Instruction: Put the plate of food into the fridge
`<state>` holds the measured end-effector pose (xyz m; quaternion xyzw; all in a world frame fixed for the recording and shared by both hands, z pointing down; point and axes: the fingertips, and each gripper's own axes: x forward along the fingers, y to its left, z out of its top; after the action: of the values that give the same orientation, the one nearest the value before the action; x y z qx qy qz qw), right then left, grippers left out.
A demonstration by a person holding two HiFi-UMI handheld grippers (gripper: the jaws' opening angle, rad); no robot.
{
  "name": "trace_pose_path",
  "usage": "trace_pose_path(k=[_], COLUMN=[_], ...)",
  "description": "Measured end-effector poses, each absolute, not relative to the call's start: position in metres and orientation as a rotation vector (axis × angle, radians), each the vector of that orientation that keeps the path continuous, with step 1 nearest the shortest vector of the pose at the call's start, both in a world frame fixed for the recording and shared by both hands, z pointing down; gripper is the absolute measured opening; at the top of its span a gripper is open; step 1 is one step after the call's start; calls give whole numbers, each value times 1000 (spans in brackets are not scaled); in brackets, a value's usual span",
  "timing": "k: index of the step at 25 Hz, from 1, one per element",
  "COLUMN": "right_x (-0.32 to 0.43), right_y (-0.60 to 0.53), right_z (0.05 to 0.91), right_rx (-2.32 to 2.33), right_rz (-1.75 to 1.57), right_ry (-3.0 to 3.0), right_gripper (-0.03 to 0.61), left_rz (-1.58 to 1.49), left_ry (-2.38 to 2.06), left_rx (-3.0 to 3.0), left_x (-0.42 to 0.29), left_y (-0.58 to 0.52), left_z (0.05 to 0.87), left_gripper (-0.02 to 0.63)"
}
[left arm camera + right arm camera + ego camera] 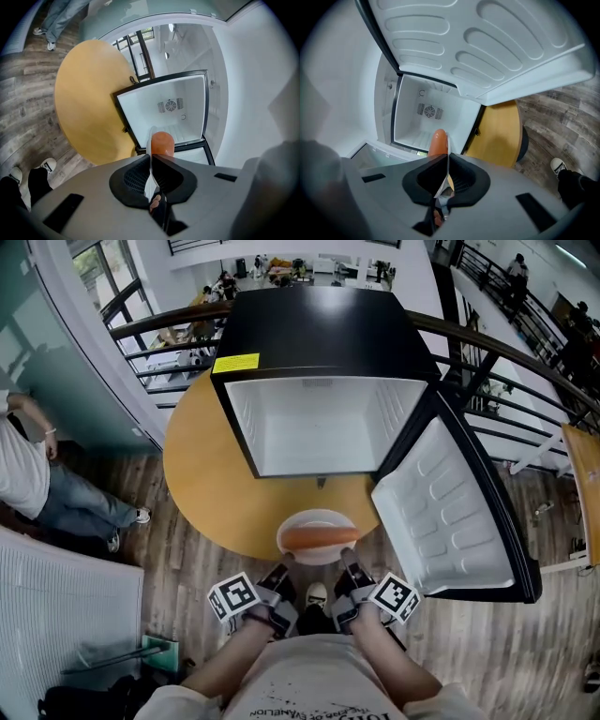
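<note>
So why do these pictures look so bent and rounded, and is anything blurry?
Head view: a wide lens bows the railing and splays the fridge; nothing is notably blurred. Left gripper view: black corners, and the round table is stretched into an oval. Right gripper view: the same dark rim, with the fridge door bulging overhead.

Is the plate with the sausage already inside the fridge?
No, the plate with the sausage is outside the open fridge, above the round table's near edge, clamped by the left gripper and the right gripper.
</note>
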<state>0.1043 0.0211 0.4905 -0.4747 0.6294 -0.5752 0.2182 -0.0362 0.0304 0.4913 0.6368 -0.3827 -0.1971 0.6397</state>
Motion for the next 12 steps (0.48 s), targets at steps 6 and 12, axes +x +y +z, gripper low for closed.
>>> trace_pose_path(k=[6,12], right_x=[117,123], right_y=[-18,-34], right_z=[480,485], right_rx=[-1296,-1298], right_rz=[-1592,-1598], right_ry=[1773,1774], right_gripper=[34,34], left_rz=[-469,-466], left_ry=[-887,-885], left_rx=[1454,1449], left_x=[-24,-18], left_y=[-7,-22], left_z=[483,486], left_gripper=[32,32])
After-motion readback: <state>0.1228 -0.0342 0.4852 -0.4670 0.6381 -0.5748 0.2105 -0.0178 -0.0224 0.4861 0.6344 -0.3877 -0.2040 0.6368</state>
